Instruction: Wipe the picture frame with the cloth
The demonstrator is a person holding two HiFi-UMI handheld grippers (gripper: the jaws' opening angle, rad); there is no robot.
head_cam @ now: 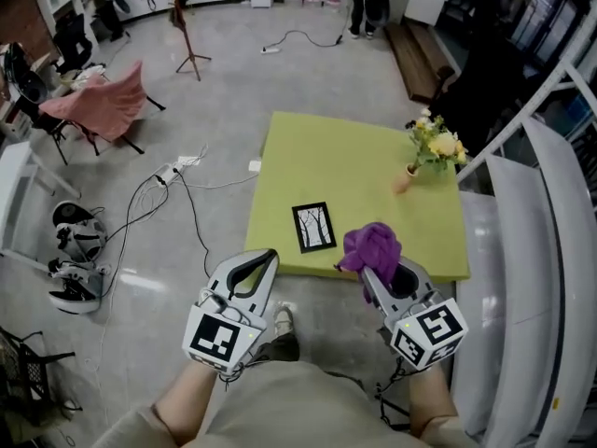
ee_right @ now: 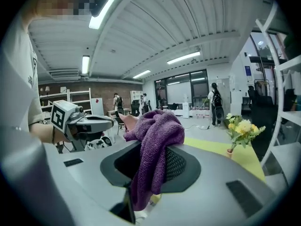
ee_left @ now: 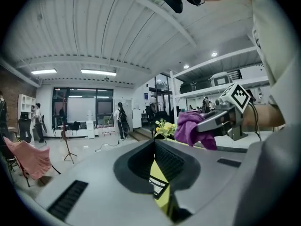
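A small black picture frame (head_cam: 313, 227) with a white tree drawing lies flat near the front edge of the yellow-green table (head_cam: 317, 152). Just right of it, above the table's front edge, my right gripper (head_cam: 370, 273) is shut on a bunched purple cloth (head_cam: 371, 245); the cloth (ee_right: 155, 140) drapes over its jaws. My left gripper (head_cam: 269, 255) hovers in front of the table, left of the frame, shut and holding nothing. Through its narrow slit a strip of the frame (ee_left: 158, 184) shows. The cloth (ee_left: 190, 126) appears to its right.
A small vase of yellow flowers (head_cam: 434, 145) stands at the table's far right corner. White shelving (head_cam: 550, 250) runs along the right. On the floor at left are cables (head_cam: 177, 171), a pink-draped chair (head_cam: 103, 101) and white devices (head_cam: 75, 250).
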